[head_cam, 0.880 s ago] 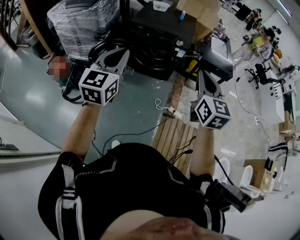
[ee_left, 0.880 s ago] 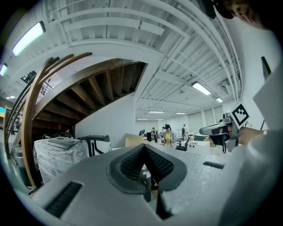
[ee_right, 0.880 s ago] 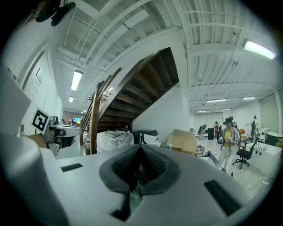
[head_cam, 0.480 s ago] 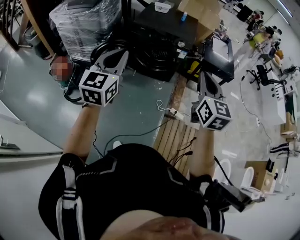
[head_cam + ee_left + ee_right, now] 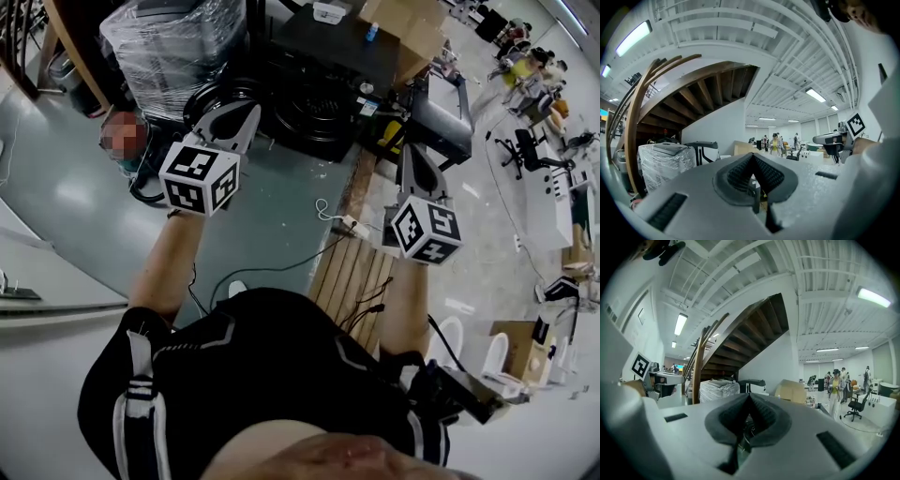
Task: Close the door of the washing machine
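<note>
The black washing machine (image 5: 323, 66) stands on the floor ahead of me in the head view. Its round dark front (image 5: 309, 108) faces me, and a black ring (image 5: 217, 94) that looks like its door hangs out to the left. My left gripper (image 5: 246, 111) is shut and empty, held level, its tips just before that ring. My right gripper (image 5: 413, 150) is also shut and empty, to the right of the machine's front. In the left gripper view the left gripper (image 5: 753, 161) shows its pads together. The right gripper (image 5: 749, 401) looks the same in its own view.
A plastic-wrapped stack (image 5: 164, 47) stands left of the machine, cardboard boxes (image 5: 403, 28) behind it. A wooden pallet (image 5: 352, 277) and cables (image 5: 328, 211) lie on the floor by my legs. A dark stand (image 5: 441, 117) is at the right. People (image 5: 520, 70) stand far off.
The head view has shifted slightly. Both grippers stay shut and in nearly the same places.
</note>
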